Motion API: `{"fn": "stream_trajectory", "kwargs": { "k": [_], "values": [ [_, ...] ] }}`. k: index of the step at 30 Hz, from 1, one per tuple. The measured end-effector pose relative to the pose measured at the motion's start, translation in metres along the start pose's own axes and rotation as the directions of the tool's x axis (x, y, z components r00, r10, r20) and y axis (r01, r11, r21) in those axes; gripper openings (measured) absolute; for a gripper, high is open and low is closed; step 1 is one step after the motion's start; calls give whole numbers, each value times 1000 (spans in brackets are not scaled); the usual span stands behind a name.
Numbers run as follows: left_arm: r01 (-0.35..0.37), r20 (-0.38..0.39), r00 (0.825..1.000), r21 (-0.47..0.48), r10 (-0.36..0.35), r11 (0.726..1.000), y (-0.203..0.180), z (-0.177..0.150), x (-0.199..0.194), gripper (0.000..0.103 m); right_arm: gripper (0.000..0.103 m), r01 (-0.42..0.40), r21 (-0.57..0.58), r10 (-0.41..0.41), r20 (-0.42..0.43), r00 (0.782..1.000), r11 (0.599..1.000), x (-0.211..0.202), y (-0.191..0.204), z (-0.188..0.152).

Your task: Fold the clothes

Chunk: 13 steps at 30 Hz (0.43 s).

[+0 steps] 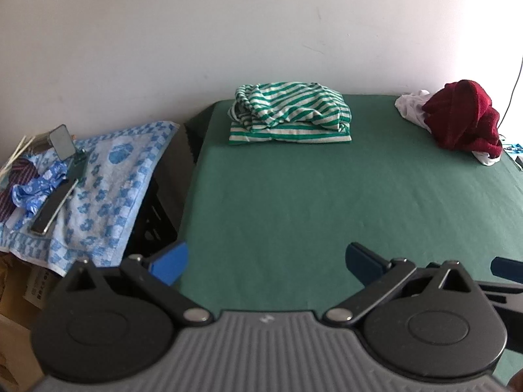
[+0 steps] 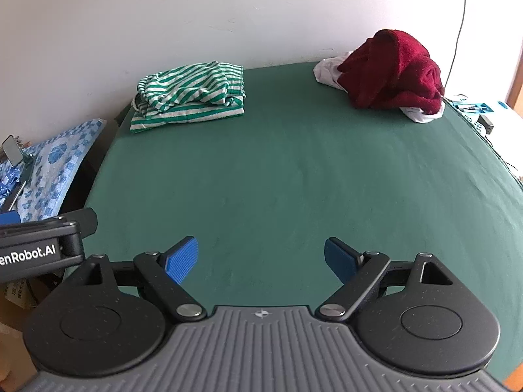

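Observation:
A folded green-and-white striped garment (image 1: 289, 116) (image 2: 191, 93) lies at the far left of the green-covered table (image 1: 327, 202) (image 2: 294, 170), by the wall. A crumpled dark red garment (image 1: 464, 117) (image 2: 394, 70) sits heaped on a white cloth (image 1: 412, 103) (image 2: 327, 72) at the far right. My left gripper (image 1: 266, 263) hangs open over the table's near edge, nothing between its blue pads. My right gripper (image 2: 261, 259) is open too and holds nothing, well short of both piles. The left gripper's body (image 2: 39, 241) shows at the right wrist view's left edge.
Left of the table, a blue flowered towel (image 1: 101, 183) (image 2: 52, 170) covers a black crate (image 1: 160, 215) and carries a small mirror (image 1: 62, 140), a dark flat bar (image 1: 52, 209) and blue cloth scraps. A white wall rises behind. A cable (image 2: 457, 26) hangs at the right.

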<state>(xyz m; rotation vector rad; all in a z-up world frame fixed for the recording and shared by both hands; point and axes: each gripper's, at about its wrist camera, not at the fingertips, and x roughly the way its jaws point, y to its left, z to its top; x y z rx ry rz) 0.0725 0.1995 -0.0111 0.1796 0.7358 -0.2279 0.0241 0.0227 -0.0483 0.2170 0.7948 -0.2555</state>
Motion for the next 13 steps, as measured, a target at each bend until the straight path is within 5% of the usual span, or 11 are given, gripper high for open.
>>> {"fn": "stream_trajectory", "kwargs": {
  "k": [13],
  "values": [
    [-9, -41, 999, -69, 6, 998, 13, -2, 16, 102, 87, 16, -35, -16, -1, 1000, 999, 3, 11, 4]
  ]
}}
